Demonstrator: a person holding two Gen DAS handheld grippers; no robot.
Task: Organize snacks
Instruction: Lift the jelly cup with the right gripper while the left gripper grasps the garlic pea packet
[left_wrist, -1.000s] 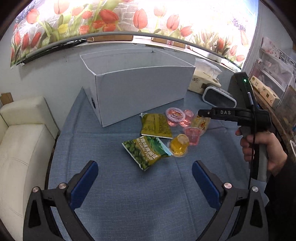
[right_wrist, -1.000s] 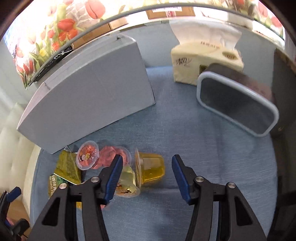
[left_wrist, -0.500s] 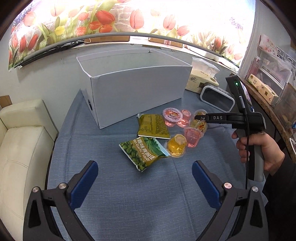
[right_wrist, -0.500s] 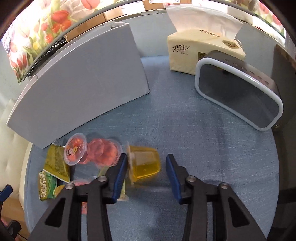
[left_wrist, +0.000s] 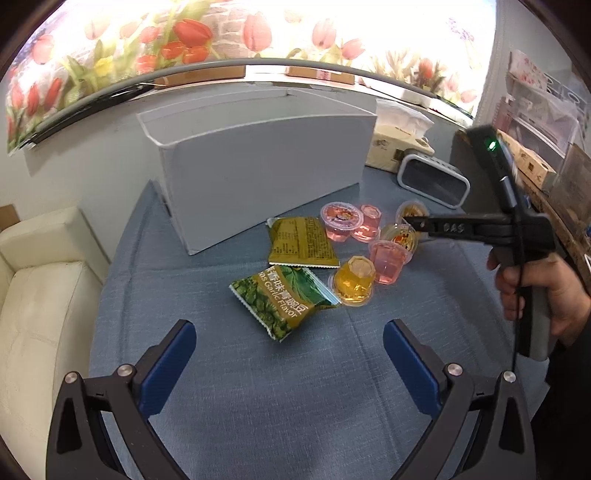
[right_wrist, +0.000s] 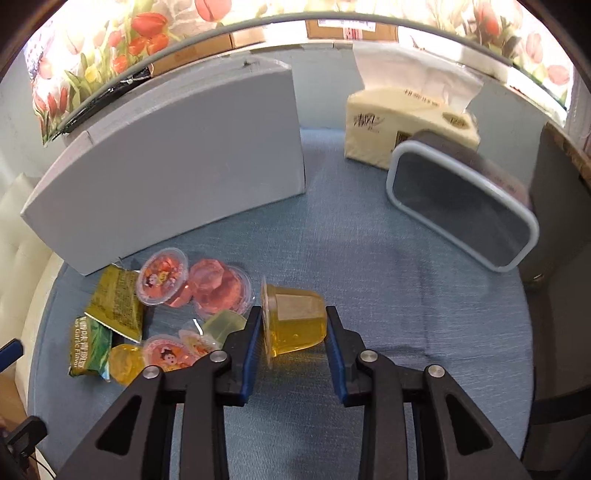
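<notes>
Between my right fingers (right_wrist: 290, 325) lies a yellow jelly cup (right_wrist: 293, 321) on its side, lid against the left pad; both pads touch it. It is clear, amber, faceted. My left fingers (left_wrist: 289, 353) gape wide above the blue surface (left_wrist: 295, 406), short of the green packet (left_wrist: 282, 298).

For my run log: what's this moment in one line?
right gripper: shut on yellow jelly cup | left gripper: open, idle | white box: unfilled

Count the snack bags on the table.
2. The olive bag lies near the white box; the green bag lies before it, beside an upturned yellow jelly cup. The box may hide more.
</notes>
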